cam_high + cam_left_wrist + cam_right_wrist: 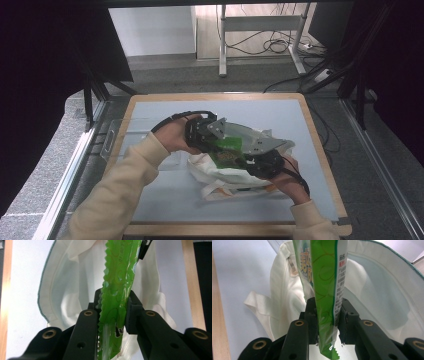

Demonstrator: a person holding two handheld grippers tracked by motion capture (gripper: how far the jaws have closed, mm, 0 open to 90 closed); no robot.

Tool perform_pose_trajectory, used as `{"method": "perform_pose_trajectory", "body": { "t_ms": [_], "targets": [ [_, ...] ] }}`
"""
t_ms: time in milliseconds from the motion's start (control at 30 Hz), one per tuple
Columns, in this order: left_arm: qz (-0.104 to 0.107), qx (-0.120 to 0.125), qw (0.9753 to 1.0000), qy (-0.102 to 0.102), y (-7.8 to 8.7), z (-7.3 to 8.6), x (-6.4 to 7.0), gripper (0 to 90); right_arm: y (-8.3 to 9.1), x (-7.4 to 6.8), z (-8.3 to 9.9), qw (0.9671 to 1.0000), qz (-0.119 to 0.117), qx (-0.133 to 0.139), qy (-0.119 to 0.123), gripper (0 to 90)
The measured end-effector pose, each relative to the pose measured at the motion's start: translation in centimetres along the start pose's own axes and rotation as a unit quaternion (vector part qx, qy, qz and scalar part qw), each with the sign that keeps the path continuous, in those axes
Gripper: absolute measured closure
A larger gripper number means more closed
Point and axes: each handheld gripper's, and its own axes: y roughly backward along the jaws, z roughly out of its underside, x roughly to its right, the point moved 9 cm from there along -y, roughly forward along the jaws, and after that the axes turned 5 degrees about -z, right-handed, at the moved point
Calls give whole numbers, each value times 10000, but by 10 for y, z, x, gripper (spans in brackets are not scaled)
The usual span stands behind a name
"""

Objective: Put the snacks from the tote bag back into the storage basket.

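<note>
Both grippers pinch one green snack packet above a white cloth bag.

From the high view I see the left gripper [212, 137] and right gripper [260, 162] meeting over the white cloth bag [220, 172] on the blue-grey table [160, 200], the green snack packet [225, 152] between them, both forearms reaching in from below. Left gripper view: its jaws clamp the packet's [117, 290] serrated edge, the bag's mouth [75, 277] behind. Right gripper view: its jaws grip the packet's [325, 290] printed end over the gaping bag [374, 297].
</note>
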Motion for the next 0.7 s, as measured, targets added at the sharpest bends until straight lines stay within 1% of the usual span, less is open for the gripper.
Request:
{"method": "perform_pose_trajectory", "body": {
  "t_ms": [100,233,367,400,433,500,633,700],
  "targets": [
    [-21,27,10000,52,2,0,-1,772,1,0,-1,10000,-17,79,-32,697],
    [-39,97,9998,156,6,0,-3,778,3,-1,-4,9996,-105,246,-89,647],
    [-157,151,9993,306,13,2,-8,778,5,0,-5,9991,-128,347,-200,536],
    [-157,151,9993,306,13,2,-8,778,5,0,-5,9991,-128,347,-200,536],
    [-211,162,9990,348,18,4,-10,778,6,0,-5,9987,-115,427,-251,503],
    [-235,169,9988,394,22,6,-11,778,7,0,-6,9984,-77,470,-297,469],
    [-357,179,9979,505,29,13,-14,779,9,2,-6,9977,-33,552,-403,432],
    [-467,245,9971,557,34,15,-17,780,9,2,-5,9976,-20,553,-424,424]
  ]
}}
